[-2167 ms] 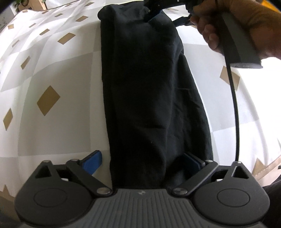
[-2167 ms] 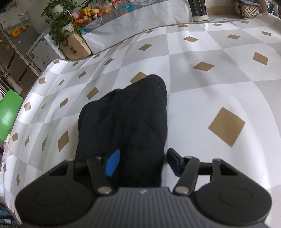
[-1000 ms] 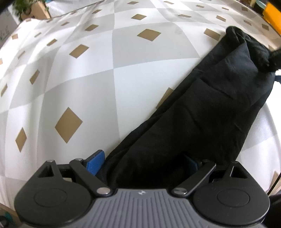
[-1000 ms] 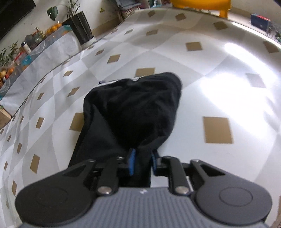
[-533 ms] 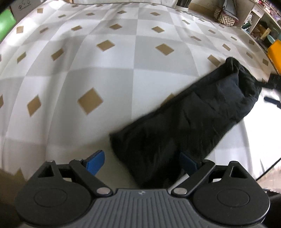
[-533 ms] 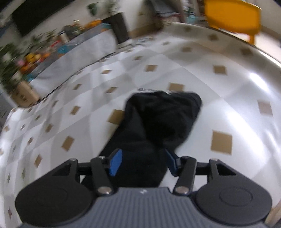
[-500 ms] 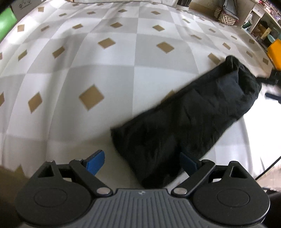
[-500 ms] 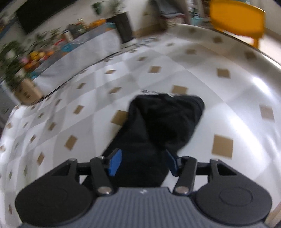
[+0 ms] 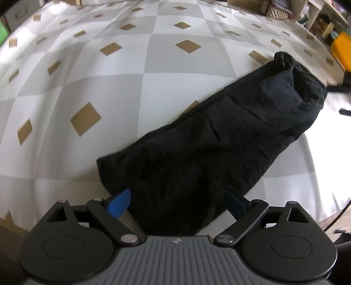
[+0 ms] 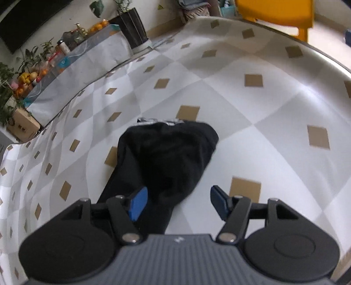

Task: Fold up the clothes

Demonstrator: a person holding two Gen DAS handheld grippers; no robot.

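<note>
Near end of black garment (image 9: 219, 140) right under left gripper (image 9: 175, 202), btwn its wide-open jaws, pads not pressing; long axis runs away up-right across checked cloth (image 9: 87, 72) to bunched far end. Right gripper (image 10: 178, 202) at that other end: jaws just been opening, fabric btwn them on blue-pad side, nothing pinched. Each end equally near its own claw; next fold prob. end-to-end along this axis.

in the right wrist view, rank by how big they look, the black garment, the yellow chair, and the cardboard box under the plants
1. black garment
2. yellow chair, cut off by the frame
3. cardboard box
The chair and box sit farther away, so true sizes are uncertain.
</note>
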